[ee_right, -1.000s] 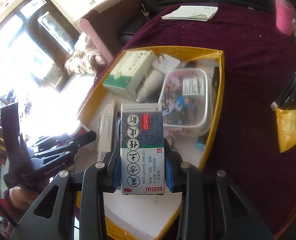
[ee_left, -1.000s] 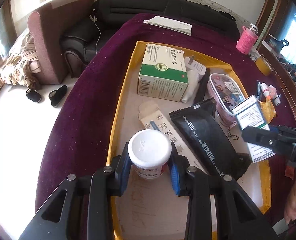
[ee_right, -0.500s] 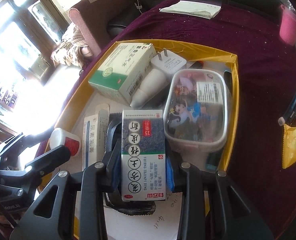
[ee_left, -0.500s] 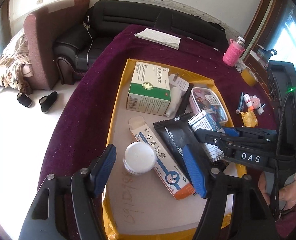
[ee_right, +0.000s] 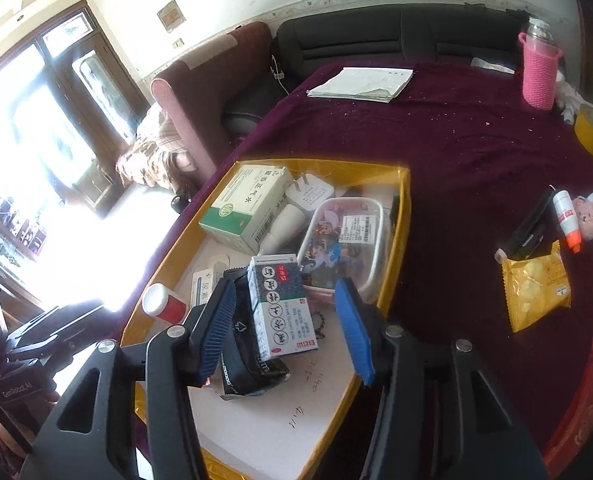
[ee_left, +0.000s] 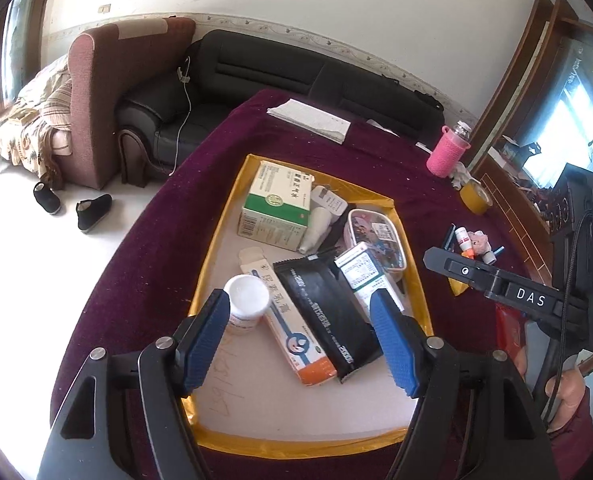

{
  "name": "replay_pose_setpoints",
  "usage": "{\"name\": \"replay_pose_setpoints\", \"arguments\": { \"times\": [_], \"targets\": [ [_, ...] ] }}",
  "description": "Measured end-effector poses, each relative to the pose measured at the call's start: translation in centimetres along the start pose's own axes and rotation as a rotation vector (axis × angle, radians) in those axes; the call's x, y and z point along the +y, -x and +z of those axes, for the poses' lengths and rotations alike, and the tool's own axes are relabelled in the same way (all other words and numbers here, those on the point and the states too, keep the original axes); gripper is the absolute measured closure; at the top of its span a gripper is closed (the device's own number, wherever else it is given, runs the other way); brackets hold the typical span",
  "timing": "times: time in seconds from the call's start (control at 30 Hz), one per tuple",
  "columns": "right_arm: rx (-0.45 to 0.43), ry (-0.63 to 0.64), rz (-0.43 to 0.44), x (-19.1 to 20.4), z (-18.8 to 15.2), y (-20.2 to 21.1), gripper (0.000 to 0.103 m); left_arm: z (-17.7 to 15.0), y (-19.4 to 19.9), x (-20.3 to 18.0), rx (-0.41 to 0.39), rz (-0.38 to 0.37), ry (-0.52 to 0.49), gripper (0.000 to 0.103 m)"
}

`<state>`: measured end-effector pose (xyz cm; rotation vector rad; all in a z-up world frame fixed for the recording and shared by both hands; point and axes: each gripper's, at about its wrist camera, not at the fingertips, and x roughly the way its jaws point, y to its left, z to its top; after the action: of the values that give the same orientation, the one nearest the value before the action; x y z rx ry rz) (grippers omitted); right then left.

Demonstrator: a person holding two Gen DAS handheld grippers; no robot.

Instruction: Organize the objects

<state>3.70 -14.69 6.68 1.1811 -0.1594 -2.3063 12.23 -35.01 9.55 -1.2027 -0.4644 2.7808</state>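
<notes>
1. Both grippers have let go since the earlier views: the left gripper, which had clasped the white jar, now stands with jaws spread wide and nothing between them; the right gripper, which had clamped the grey box, is likewise released and drawn back.
2. Tray: yellow-rimmed, on the maroon cloth, holding everything placed so far. Both deliveries count as done, in my judgement.
3. Green box: lies at the tray's far end, beside a white plug and a clear pouch.
4. Black packet: lies flat mid-tray, alongside a long white carton with an orange end.
5. Grey box: rests tilted, its near end on the black packet and its far end against the pouch. It looks loosely settled and could slide.
6. Jar: stands upright near the tray's left rim, touching the carton; white lid, red label.
7. Remaining work: a yellow snack bag, a dark pen, a small tube and a pink toy lie on the cloth right of the tray, well apart from it. These look like the next candidates.
</notes>
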Motion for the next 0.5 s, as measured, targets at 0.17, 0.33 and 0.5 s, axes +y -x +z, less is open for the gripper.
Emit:
{"name": "replay_pose_setpoints", "arguments": {
  "times": [0.17,0.33,0.5],
  "targets": [
    [-0.028,-0.054,-0.05,-4.2,-1.5,2.1,0.052,-1.3,-2.6,-4.4,0.047,-0.024,-0.071,0.032],
    [-0.044,-0.195,-0.097,-11.0,-3.3,5.5,0.052,-3.2,-5.0,-8.8,0.02,0.03,-0.188,0.032],
    [-0.085,-0.295,-0.136,-16.5,-4.8,9.2,0.053,-5.2,-7.7,-10.3,0.128,0.033,-0.185,0.032]
  ]
}}
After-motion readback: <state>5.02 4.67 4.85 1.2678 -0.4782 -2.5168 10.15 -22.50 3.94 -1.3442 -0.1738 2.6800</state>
